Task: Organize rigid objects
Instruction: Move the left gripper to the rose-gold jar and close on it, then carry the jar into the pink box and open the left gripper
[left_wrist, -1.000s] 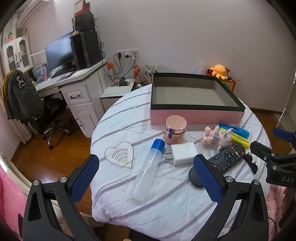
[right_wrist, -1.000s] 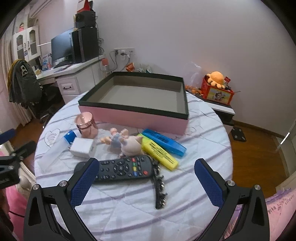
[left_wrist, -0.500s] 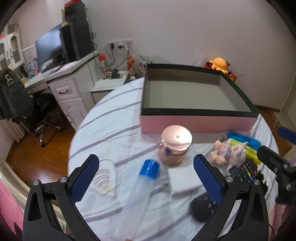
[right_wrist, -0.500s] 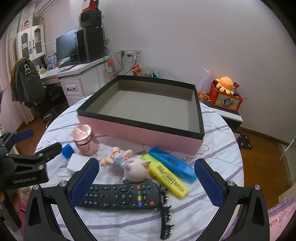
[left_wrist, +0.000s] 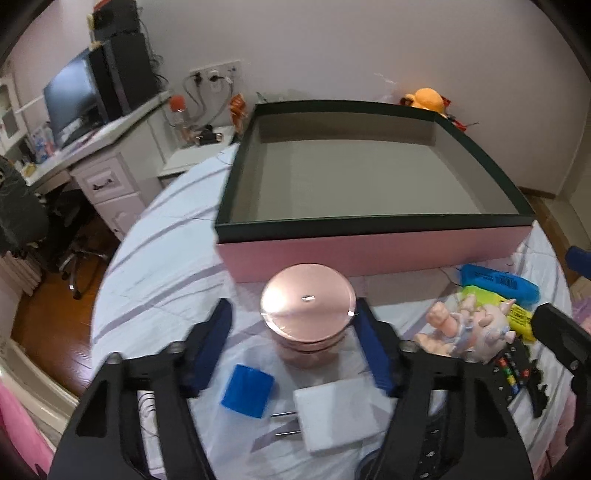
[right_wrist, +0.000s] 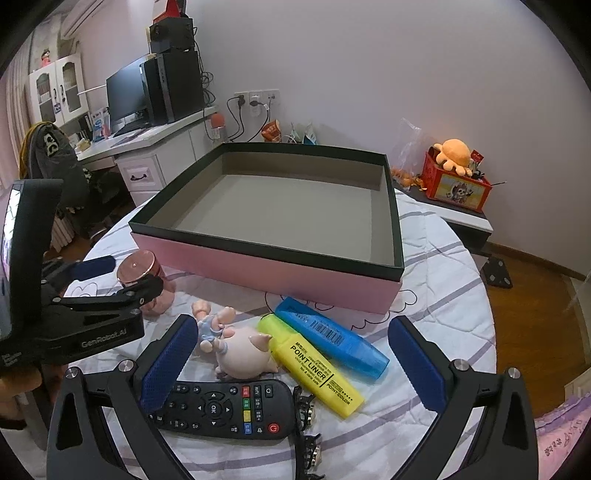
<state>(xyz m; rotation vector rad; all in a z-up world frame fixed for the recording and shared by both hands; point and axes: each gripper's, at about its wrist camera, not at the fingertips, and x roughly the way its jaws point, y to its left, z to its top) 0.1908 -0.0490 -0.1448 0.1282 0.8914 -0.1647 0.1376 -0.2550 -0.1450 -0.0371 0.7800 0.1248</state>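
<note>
The pink jar (left_wrist: 307, 314) w/ the shiny round lid sits low in the middle of the left wrist view, just in front of the pink box (left_wrist: 369, 247). The left tool (left_wrist: 291, 332) has its two blue pads apart, one on each side of the jar. The right pad looks v. close to the lid; I can't tell if it touches. So the step in hand looks like grabbing the jar. Next move, I think: squeeze the pads on the jar's sides, lift it straight up, go over the dark box rim, set it down inside. The box is empty now.

The right tool (right_wrist: 291, 354) is open too & holds nothing. It hangs low in the right wrist view over the remote (right_wrist: 221, 410), the pig toy (right_wrist: 243, 354), the yellow marker (right_wrist: 314, 369) & the blue marker (right_wrist: 332, 339).

Just below the jar lie a blue cap (left_wrist: 247, 395) & a white charger (left_wrist: 340, 413).

The worktop (right_wrist: 443, 266) is round, w/ a white cloth w/ gray stripes. In the room: a desk (right_wrist: 155, 147) w/ a monitor (right_wrist: 123, 92) at upper left, a wood floor at right, an orange plush toy (right_wrist: 456, 153) on a red box.
</note>
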